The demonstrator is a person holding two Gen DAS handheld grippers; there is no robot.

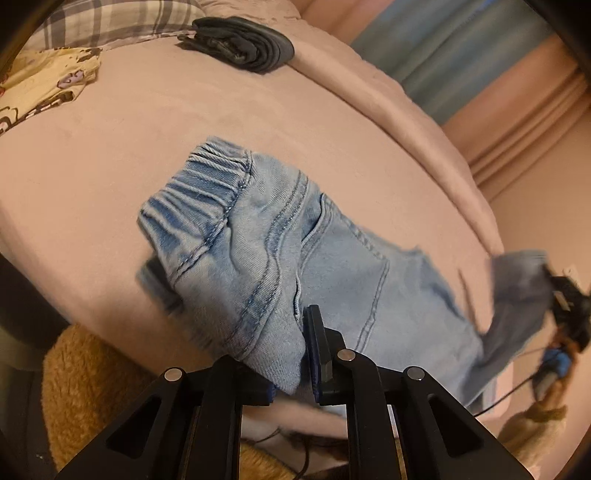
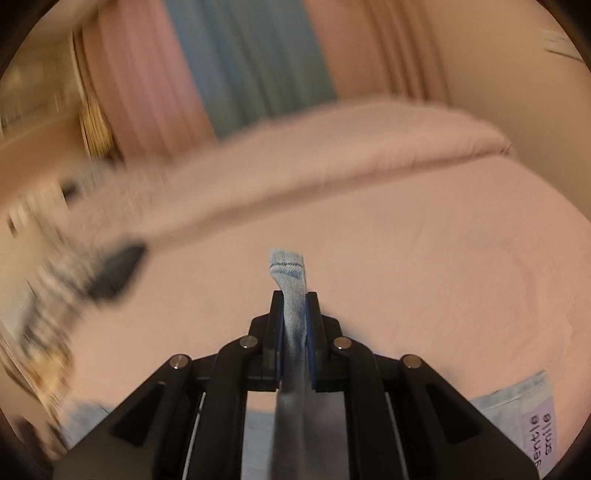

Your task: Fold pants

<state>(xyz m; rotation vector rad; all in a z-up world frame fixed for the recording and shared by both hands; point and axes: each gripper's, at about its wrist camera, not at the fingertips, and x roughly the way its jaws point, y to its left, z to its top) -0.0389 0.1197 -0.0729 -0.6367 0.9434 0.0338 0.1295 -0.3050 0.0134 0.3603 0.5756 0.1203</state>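
Light blue denim pants (image 1: 280, 236) lie on the pink bed cover (image 1: 92, 166), their elastic waistband (image 1: 207, 184) pointing up-left. My left gripper (image 1: 295, 326) is shut on a fold of the pants near the crotch seam, and denim covers its left finger. At the far right the blurred right gripper (image 1: 569, 306) lifts a pant leg (image 1: 517, 295) off the bed. In the right wrist view my right gripper (image 2: 294, 301) is shut on the leg's stitched hem (image 2: 286, 266), which sticks up past the fingertips. More denim with a lilac label (image 2: 539, 432) shows low right.
A dark folded garment (image 1: 240, 44) lies at the far side of the bed, near a plaid pillow (image 1: 110, 18) and a yellow printed cloth (image 1: 44, 81). A tan fuzzy fabric (image 1: 92, 387) sits below the near bed edge. Pink and blue curtains (image 2: 251, 66) hang behind.
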